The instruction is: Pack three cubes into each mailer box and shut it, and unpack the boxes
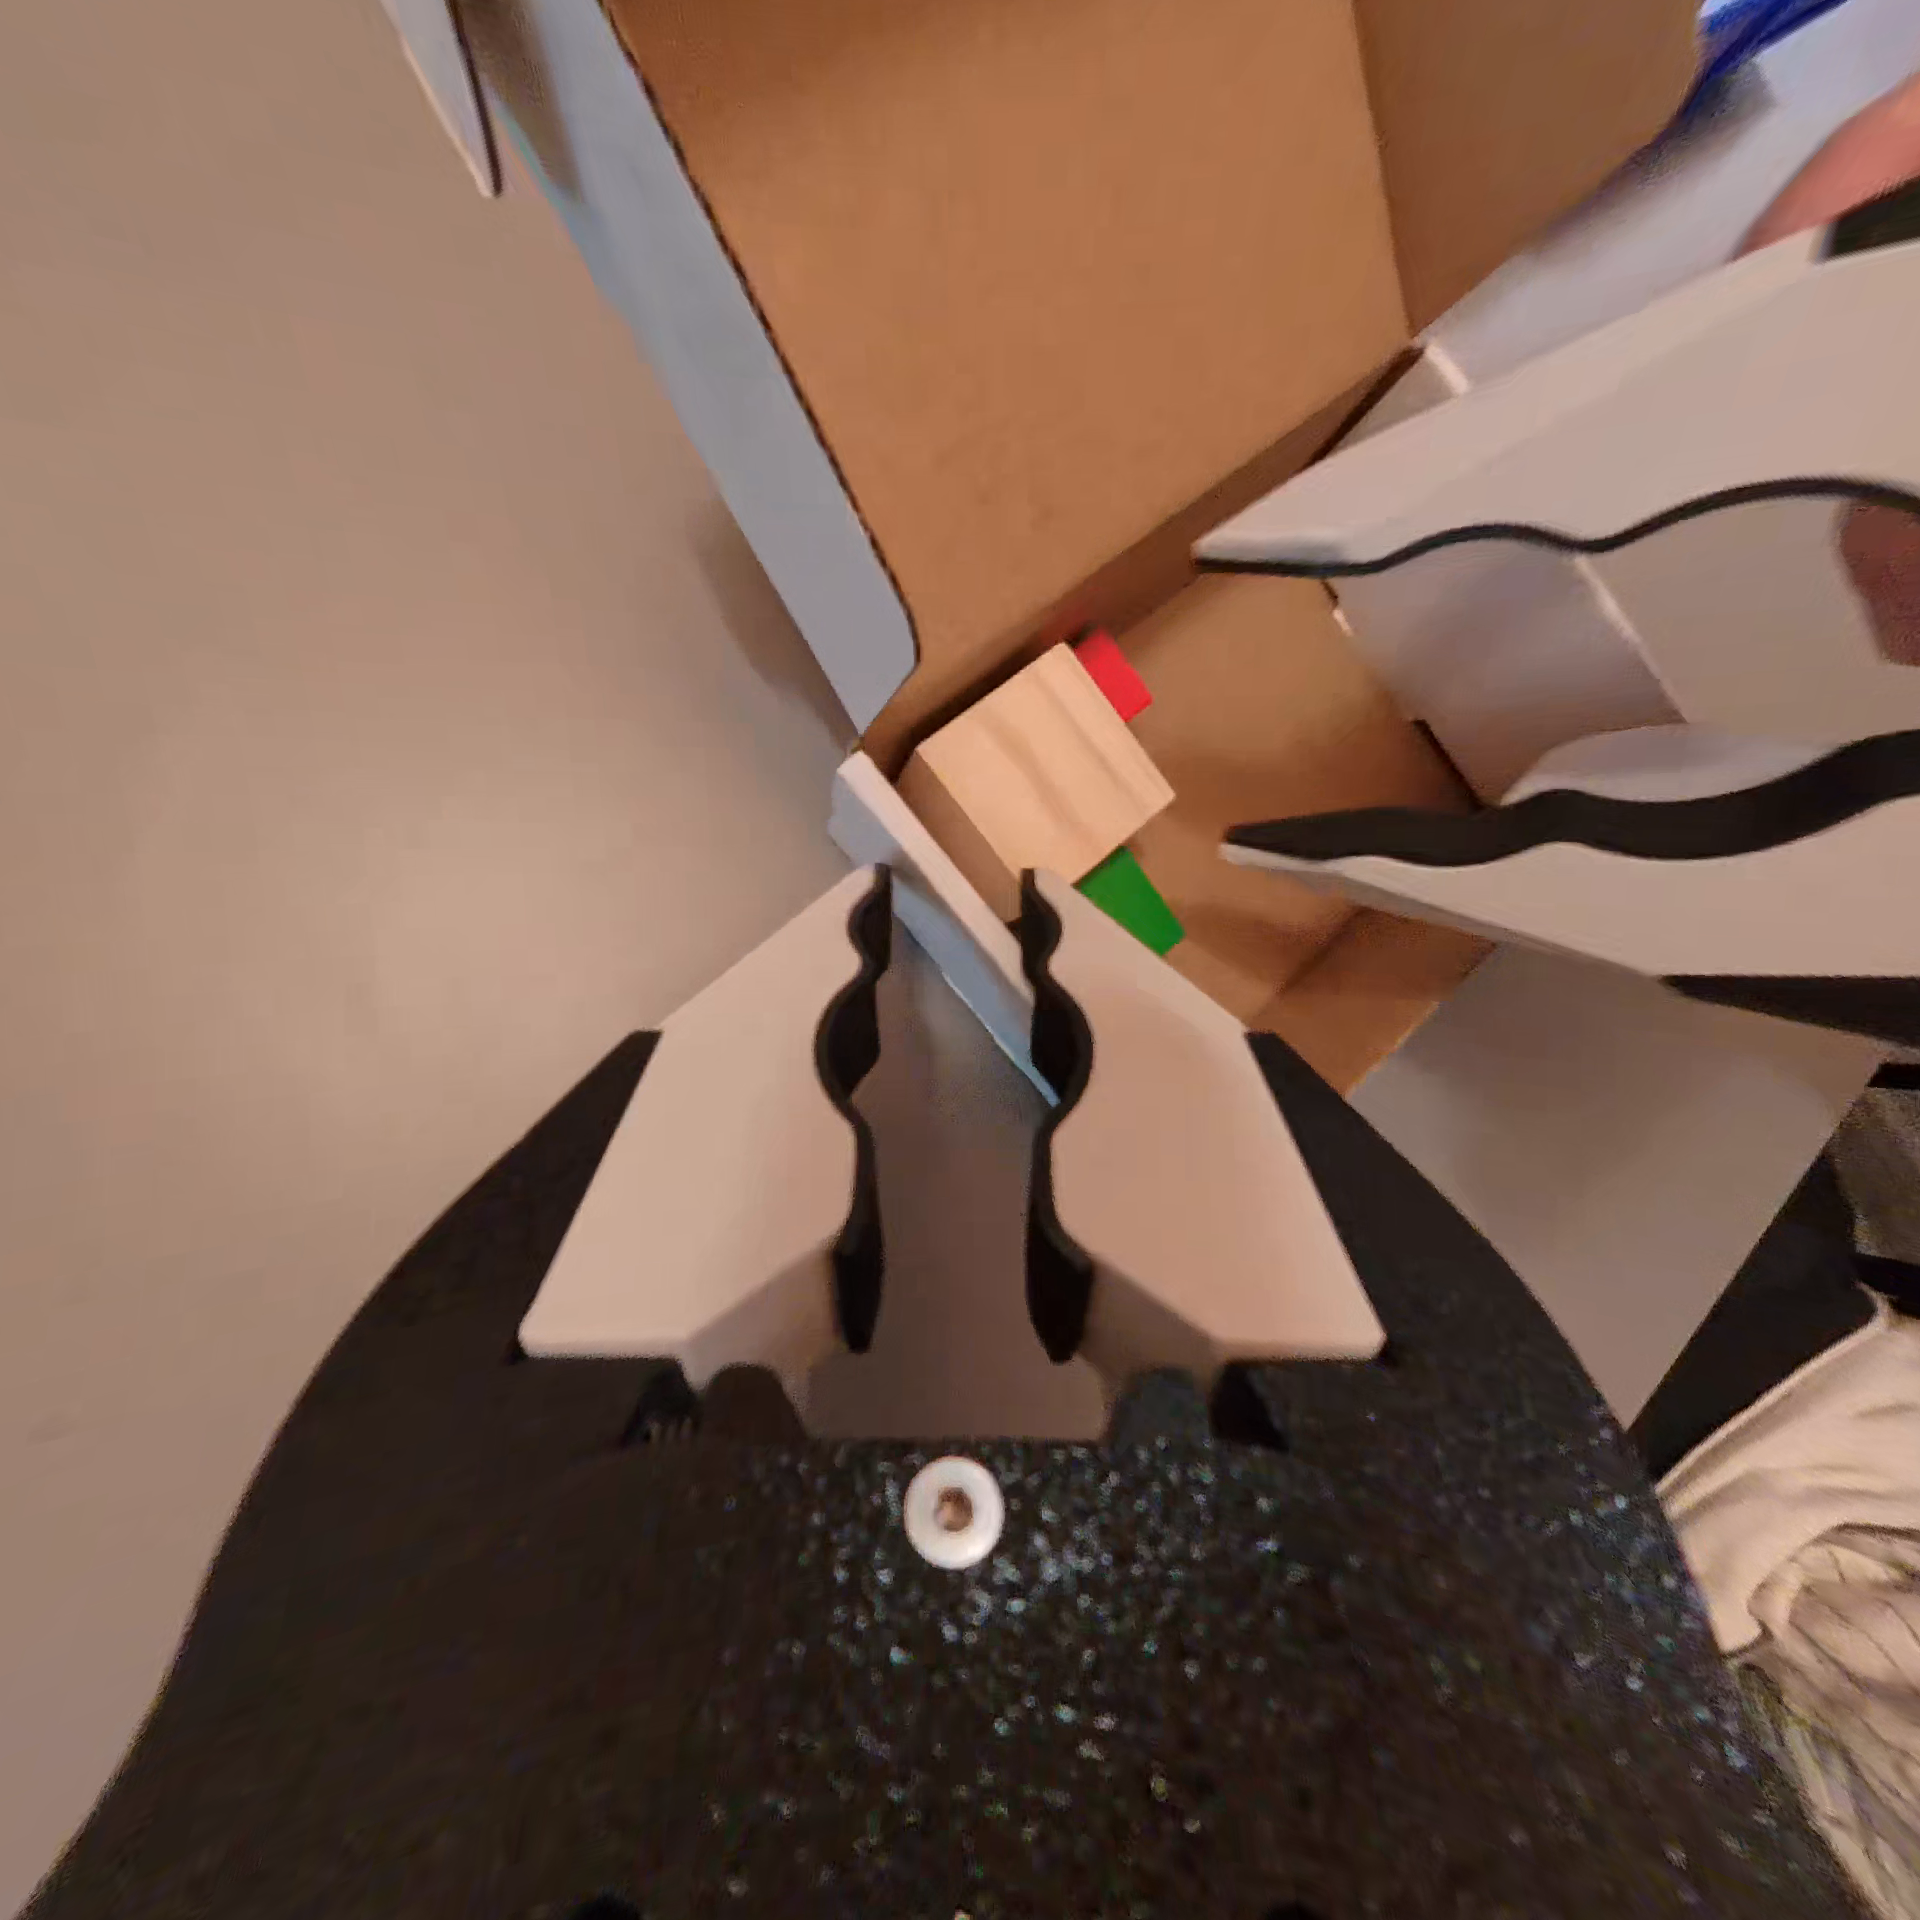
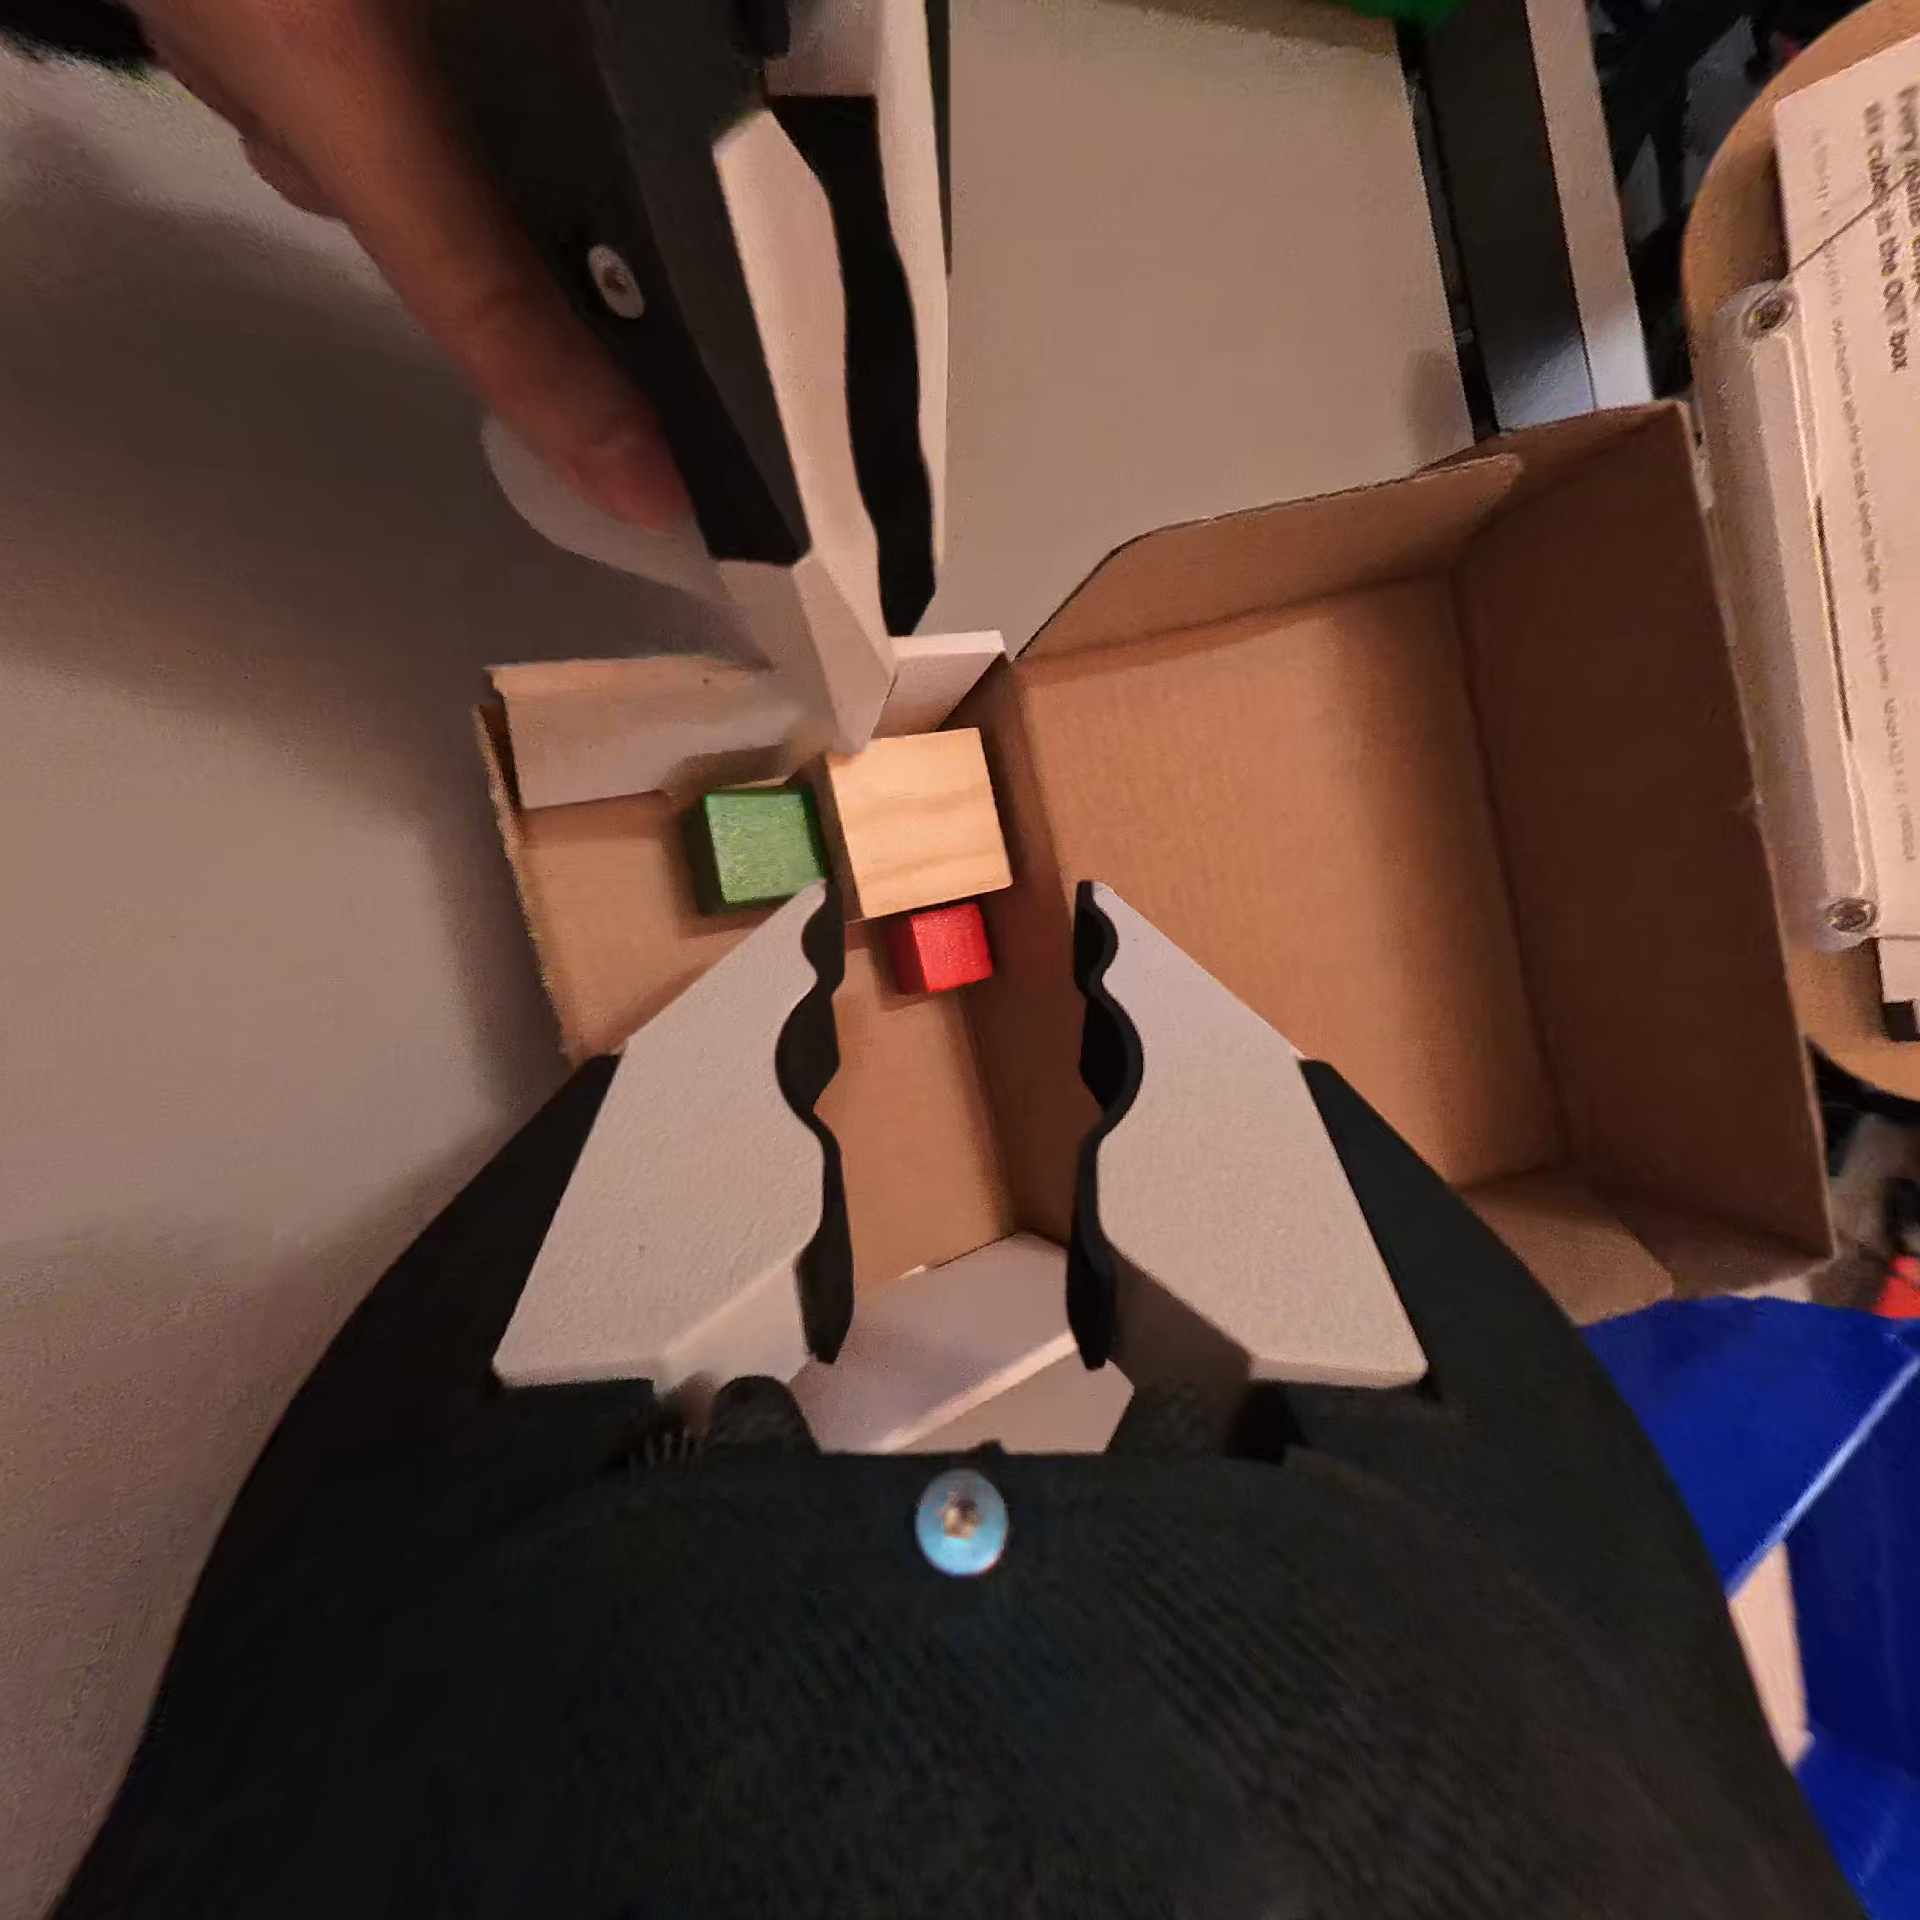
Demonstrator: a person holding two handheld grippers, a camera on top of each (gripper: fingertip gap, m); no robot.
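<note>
A mailer box, white outside and brown inside, lies open with its lid [image 2: 1299,883] folded back. In its corner sit a large plain wood cube [image 2: 920,821] [image 1: 1039,769], a green cube [image 2: 753,847] [image 1: 1132,904] and a small red cube [image 2: 940,945] [image 1: 1112,675]. My left gripper [image 1: 958,878] is closed astride the box's white wall [image 1: 862,810] at that corner; it also shows in the right wrist view [image 2: 862,675]. My right gripper [image 2: 956,894] is open and empty, hovering over the box with the red cube between its tips; it also shows in the left wrist view [image 1: 1214,691].
The box rests on a beige table [image 1: 312,727]. A round wooden stand with a printed sheet [image 2: 1818,520] is right behind the lid. A blue object [image 2: 1766,1455] lies at the lower right. A pale cloth [image 1: 1818,1558] and a person's hand [image 2: 499,260] show.
</note>
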